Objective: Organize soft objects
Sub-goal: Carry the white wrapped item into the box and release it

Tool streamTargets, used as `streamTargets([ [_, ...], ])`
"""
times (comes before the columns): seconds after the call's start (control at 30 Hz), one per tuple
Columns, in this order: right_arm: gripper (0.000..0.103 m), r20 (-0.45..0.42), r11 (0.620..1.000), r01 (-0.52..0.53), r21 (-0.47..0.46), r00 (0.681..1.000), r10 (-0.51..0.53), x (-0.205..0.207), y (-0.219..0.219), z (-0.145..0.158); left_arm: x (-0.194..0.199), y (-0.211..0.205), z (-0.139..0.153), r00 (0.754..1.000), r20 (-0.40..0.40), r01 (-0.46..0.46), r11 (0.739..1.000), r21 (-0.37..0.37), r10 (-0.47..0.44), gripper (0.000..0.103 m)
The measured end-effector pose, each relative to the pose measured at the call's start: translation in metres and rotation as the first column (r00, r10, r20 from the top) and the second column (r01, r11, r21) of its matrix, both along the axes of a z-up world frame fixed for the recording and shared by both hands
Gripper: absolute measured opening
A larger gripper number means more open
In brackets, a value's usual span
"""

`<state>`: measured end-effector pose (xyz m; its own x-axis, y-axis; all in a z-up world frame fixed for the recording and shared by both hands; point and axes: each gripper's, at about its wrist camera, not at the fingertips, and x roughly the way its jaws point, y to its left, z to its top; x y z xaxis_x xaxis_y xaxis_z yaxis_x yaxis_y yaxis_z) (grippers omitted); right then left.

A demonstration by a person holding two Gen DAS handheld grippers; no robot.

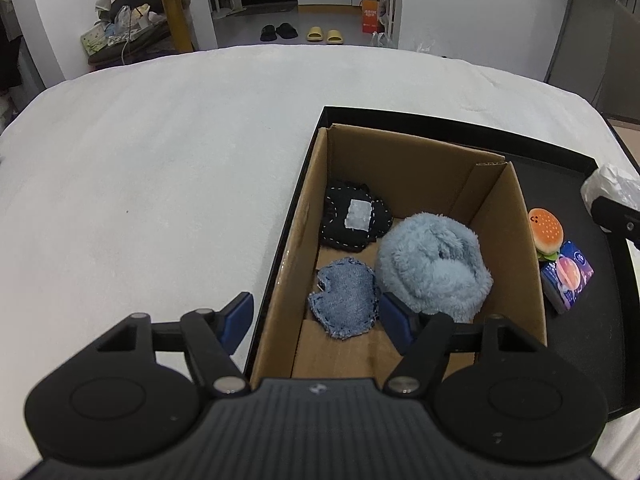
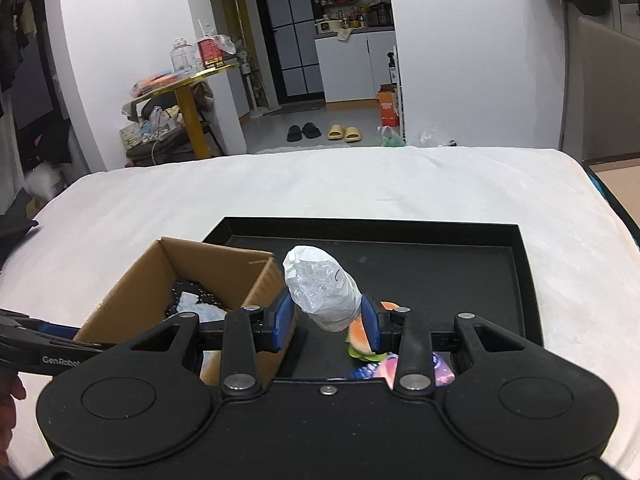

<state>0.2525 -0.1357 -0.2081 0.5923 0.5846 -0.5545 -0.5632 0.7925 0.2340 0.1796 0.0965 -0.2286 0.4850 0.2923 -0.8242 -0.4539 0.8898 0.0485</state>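
A cardboard box (image 1: 516, 224) stands in the left part of a black tray (image 1: 580, 160) on a white bed. It holds a fluffy blue plush (image 1: 436, 264), a denim patch (image 1: 344, 300) and a black stitched patch (image 1: 352, 218). My left gripper (image 1: 316, 316) is open and empty above the box's near left wall. My right gripper (image 2: 326, 322) is shut on a crumpled white plastic bag (image 2: 320, 286), held above the tray just right of the box (image 2: 160, 276). A toy burger (image 1: 546, 234) and a purple packet (image 1: 566, 282) lie on the tray.
The white bed (image 1: 160, 180) stretches wide to the left and beyond the tray (image 2: 516, 264). The right gripper's finger and bag show at the right edge of the left wrist view (image 1: 612, 200). Past the bed lie slippers (image 2: 304, 131) and a yellow table (image 2: 188, 92).
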Motion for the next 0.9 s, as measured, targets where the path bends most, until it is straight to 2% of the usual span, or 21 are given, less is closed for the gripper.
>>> streamTargets([
  [0.17, 0.036, 0.009, 1.0, -0.011, -0.001, 1.0, 0.011, -0.002, 0.008, 0.002, -0.003, 0.005, 0.001, 1.0, 0.021, 0.005, 1.0, -0.016, -0.004, 0.053],
  [0.3, 0.036, 0.012, 1.0, -0.01, 0.006, 1.0, 0.01, -0.002, 0.013, 0.007, 0.0, 0.01, 0.002, 1.0, 0.012, 0.018, 0.999, -0.029, -0.017, 0.038],
  [0.4, 0.036, 0.016, 1.0, -0.011, 0.017, 1.0, 0.011, -0.003, 0.017, 0.01, 0.0, 0.011, 0.0, 1.0, 0.007, 0.028, 0.999, -0.018, -0.028, 0.033],
  [0.7, 0.037, 0.004, 0.998, -0.052, 0.023, 0.999, 0.052, -0.005, 0.035, 0.014, 0.001, 0.028, 0.0, 1.0, -0.005, 0.025, 0.998, -0.054, -0.026, 0.011],
  [0.9, 0.037, 0.005, 0.995, -0.103, 0.015, 0.995, 0.103, -0.007, 0.056, 0.015, 0.002, 0.035, -0.003, 0.999, -0.007, 0.035, 0.996, -0.084, -0.035, 0.009],
])
